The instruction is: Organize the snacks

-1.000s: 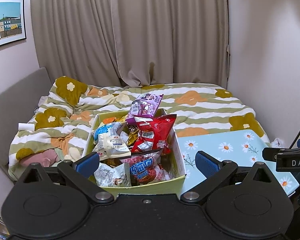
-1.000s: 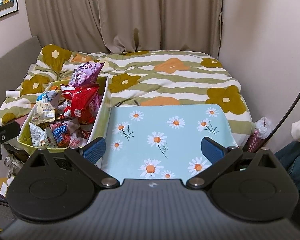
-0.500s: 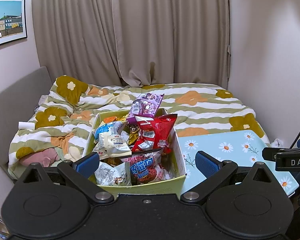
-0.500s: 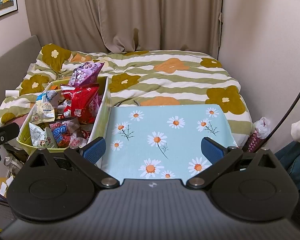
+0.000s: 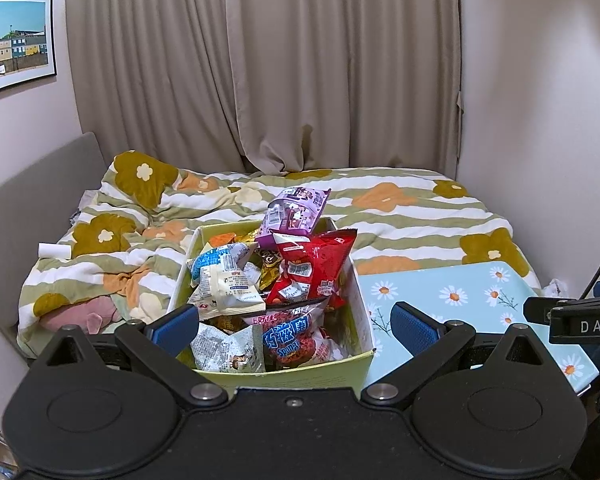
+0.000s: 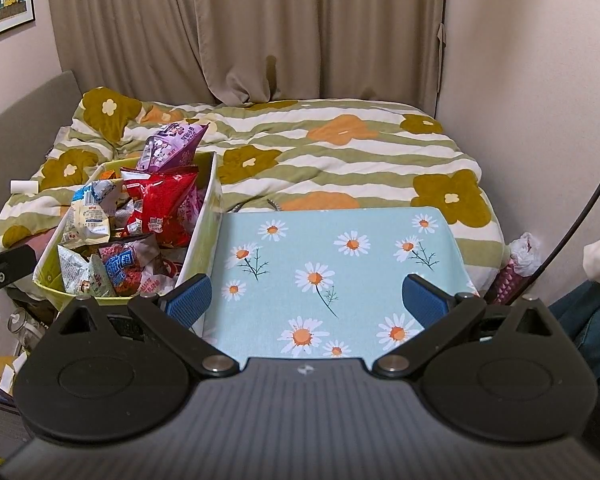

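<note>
A yellow-green box (image 5: 284,376) full of snack packets stands on the bed; it also shows in the right wrist view (image 6: 204,216). On top lie a purple bag (image 5: 296,212), a red bag (image 5: 312,268), a white packet (image 5: 224,292) and a blue-and-red packet (image 5: 288,332). My left gripper (image 5: 296,326) is open and empty, just in front of the box's near wall. My right gripper (image 6: 306,300) is open and empty above the near part of the daisy-print table (image 6: 340,256).
The light blue daisy table (image 5: 480,304) sits right of the box on a striped flower duvet (image 6: 340,148). Curtains hang behind, a wall (image 6: 540,80) stands at the right. A white roll (image 5: 54,251) lies on the bed's left. A dark cable (image 6: 580,216) runs at the right.
Both views are almost unchanged; the left gripper has tilted up very slightly. Both grippers stay open.
</note>
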The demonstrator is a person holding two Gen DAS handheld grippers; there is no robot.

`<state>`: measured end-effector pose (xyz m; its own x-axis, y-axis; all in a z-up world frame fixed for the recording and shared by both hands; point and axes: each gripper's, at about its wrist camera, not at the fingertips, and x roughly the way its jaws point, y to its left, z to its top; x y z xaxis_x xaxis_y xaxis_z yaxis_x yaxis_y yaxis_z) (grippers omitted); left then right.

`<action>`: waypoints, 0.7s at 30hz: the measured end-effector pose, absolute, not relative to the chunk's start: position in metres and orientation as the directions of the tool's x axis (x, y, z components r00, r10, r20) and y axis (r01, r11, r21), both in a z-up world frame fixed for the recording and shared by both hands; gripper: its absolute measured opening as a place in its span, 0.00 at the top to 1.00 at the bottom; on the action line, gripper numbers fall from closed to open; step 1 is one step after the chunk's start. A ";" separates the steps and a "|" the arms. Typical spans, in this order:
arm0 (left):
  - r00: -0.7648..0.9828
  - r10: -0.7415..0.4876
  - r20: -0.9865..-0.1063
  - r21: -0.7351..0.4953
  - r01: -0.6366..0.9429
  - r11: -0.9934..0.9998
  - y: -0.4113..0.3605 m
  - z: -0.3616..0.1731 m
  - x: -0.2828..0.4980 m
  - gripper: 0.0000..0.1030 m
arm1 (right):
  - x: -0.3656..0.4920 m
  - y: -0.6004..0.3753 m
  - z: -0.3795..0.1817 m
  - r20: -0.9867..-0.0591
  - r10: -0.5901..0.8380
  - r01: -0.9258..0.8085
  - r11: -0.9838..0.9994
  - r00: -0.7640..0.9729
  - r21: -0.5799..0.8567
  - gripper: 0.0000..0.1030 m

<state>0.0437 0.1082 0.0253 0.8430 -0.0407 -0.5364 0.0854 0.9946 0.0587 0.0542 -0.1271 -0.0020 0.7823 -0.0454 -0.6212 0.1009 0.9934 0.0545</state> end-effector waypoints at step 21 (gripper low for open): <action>0.849 -0.029 -0.528 0.056 0.068 0.996 0.106 0.028 0.042 0.00 | 0.054 -0.128 -0.002 -0.621 -0.045 0.101 0.993 0.782 0.055 0.00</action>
<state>0.0420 0.1057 0.0281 0.8489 -0.0286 -0.5278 0.0683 0.9961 0.0558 0.0543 -0.1276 -0.0016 0.7824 -0.0450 -0.6212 0.1007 0.9934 0.0548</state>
